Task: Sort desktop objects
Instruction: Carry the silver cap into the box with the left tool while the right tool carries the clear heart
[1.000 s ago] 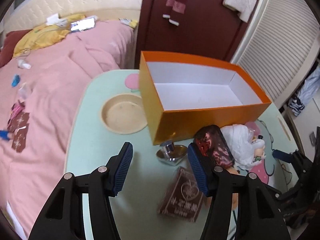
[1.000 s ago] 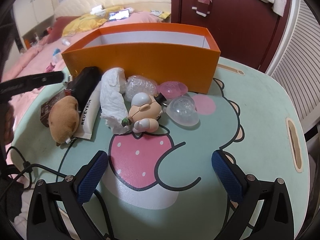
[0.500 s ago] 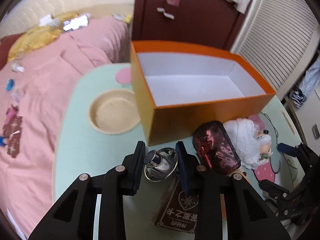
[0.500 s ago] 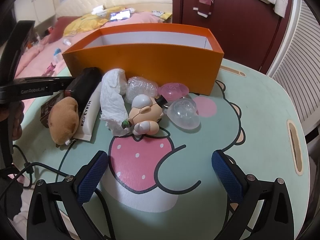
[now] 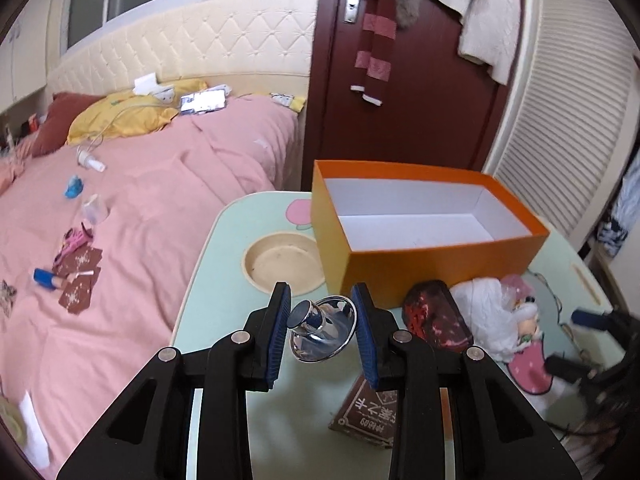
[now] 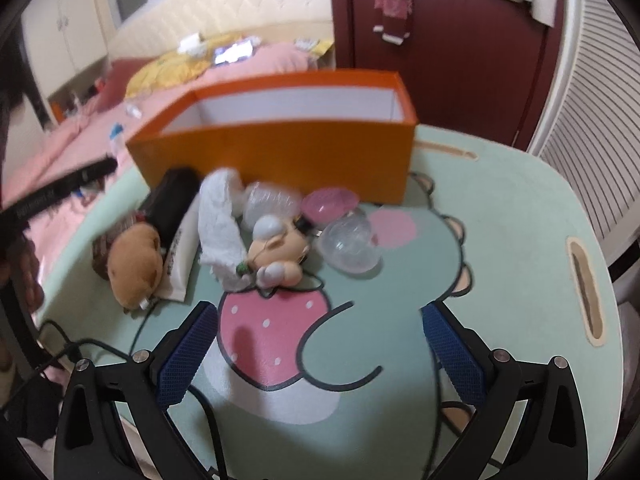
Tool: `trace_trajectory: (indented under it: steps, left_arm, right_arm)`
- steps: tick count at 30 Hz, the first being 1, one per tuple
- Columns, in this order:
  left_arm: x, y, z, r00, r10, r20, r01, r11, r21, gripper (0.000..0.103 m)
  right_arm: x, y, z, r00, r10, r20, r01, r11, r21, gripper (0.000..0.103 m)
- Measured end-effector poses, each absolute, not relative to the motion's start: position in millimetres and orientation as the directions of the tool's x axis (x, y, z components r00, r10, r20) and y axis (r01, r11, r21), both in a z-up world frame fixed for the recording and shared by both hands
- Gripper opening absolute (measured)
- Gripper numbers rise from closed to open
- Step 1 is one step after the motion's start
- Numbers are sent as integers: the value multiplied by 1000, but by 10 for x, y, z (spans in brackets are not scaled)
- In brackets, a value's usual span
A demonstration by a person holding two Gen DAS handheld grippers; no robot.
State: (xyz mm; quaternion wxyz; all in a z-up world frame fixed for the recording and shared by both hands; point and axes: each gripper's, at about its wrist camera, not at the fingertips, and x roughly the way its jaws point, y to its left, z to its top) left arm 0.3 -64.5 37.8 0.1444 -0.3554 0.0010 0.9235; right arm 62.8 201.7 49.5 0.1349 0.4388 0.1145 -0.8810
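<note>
Chrome-bright and mirror-like, a small metal cone with a knobbed top sits clamped between the blue ribbed pads of the left claw, tilted with its knob toward the left pad and lifted clear of the mint-green desk. Just beyond it stands the open orange box, white inside, with nothing visible in it. To the box's left a round beige recessed dish is set into the desk. Near the box's front wall lie a dark red glittery case, a crumpled white tissue and a small figurine, and a brown printed card lies flat nearer the camera. The pink bed beside the desk carries scattered small items. In the right wrist view, somewhat blurred, the right claw stands wide apart and grips nothing, above the strawberry print on the desk. Ahead of it, in front of the orange box, lies the clutter: a brown plush toy at the left, touching a white tube, a black case behind them, the white tissue, the figurine, a pink capsule shell and a clear capsule shell just beside it.
</note>
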Motion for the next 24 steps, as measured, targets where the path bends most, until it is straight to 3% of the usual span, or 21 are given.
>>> trace_trajectory:
  steps: [7,11,16,19,21,24]
  left_arm:
    - [80,-614,420,-716,291,-634,-291,-951,-107,33]
    - [72,-621,415,-715,290,-637,-286,-952,-113,33]
    - [76,-608,409,-714,287,-639,-283,-953,-111,33]
    - [83,-587,397,-711,285,-643,-286,-952,-105,33]
    - [84,-570,389,-709,284,-646,-289,-952,-102,33]
    - [85,-546,377,-705,284,-650,-291,-951,-101,33]
  right_arm:
    - [536,2123,663,-626,-151,-765,300,-952,-57,102]
    - [452,2132,647,-619,-143,-772,285,-957,-51,91]
    - [221,2222,600,-599,-149,-787,237,-971,3,85]
    - [61,2244,520,-576,-116,-809,208,-978,-8,70]
    - [8,2254,466,-554,-119,-824,207,-978,2,69]
    - [13,2072,413,-557,-62,-828,275,-955,-113,69]
